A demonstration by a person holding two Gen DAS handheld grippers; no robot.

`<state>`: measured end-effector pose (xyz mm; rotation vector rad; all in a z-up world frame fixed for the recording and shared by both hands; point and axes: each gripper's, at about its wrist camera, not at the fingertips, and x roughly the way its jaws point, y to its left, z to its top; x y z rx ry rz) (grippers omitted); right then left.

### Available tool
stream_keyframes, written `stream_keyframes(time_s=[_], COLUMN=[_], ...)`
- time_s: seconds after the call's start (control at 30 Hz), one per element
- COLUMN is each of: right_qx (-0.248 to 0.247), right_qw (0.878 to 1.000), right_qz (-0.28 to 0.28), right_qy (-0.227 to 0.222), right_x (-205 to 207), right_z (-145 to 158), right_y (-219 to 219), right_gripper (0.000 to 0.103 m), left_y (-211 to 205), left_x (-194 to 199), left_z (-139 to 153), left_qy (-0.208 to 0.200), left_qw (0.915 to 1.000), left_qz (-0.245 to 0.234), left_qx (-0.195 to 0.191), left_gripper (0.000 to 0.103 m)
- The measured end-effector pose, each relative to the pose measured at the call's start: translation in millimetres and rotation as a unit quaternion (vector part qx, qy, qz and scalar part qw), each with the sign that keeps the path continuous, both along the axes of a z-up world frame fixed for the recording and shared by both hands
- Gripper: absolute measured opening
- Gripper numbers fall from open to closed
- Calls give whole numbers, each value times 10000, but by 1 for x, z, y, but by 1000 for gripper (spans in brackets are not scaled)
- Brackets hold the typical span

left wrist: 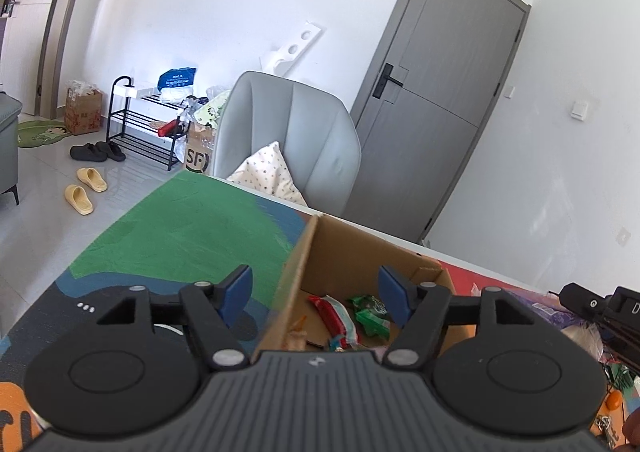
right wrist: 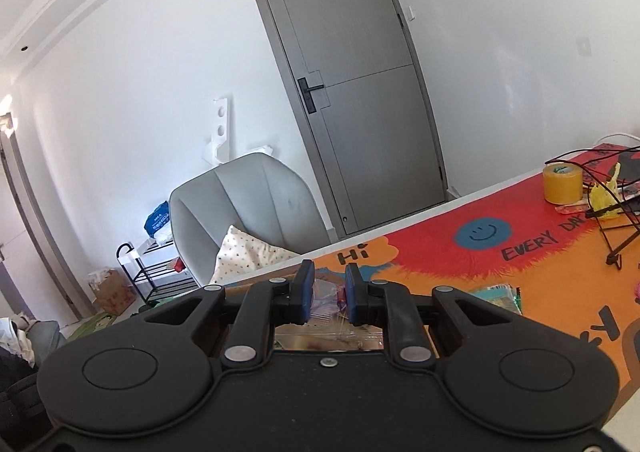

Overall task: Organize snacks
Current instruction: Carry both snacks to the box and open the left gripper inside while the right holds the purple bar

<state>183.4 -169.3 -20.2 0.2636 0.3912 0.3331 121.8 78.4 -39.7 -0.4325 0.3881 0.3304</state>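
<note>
- My left tongs [left wrist: 316,294] are hanging open over the one cardboard box [left wrist: 320,248], nothing between the two blue pads.
- Inside the box I am counting two clear snack packets: one red-and-white packet [left wrist: 334,312] and one green packet [left wrist: 370,314] at its 3 o'clock; further scraps nearer the camera are too hidden to count.
- My right tongs [right wrist: 327,292] are pinching a clear plastic wrapper [right wrist: 326,302], jaws nearly together.
- The bench [right wrist: 440,252] is wearing one colourful mat; one roll of yellow tape [right wrist: 562,183] is standing at my right tongs' 2 o'clock.
- One grey chair [left wrist: 288,131] is sitting beyond the bench at 12 o'clock.
</note>
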Motion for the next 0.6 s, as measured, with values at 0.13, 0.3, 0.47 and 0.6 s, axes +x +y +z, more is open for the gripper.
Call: stream_keyframes(time_s=[0.13,0.3,0.47,0.6], right_qx=[-36,-81,-190,-147], right_qw=[9999,9997,9991,9994], right_qz=[123,227,261,312], right_qy=[-60,-50,-268,31], right_x=[1,6,9,11], right_z=[3,2,-1,-8], right_y=[13,31,46,47], right_gripper=[18,18,22,45], left_y=[10,22,32,33], left_x=[-4,-6,-9,-12], left_z=[1,-1,-3,-3], left_qy=[-27,30,63,74], left_qw=[10000,9999,9997,9996], left_qz=[85,160,243,264], left_qx=[-29,-47,-80,-65], left_gripper=[68,68,68,68])
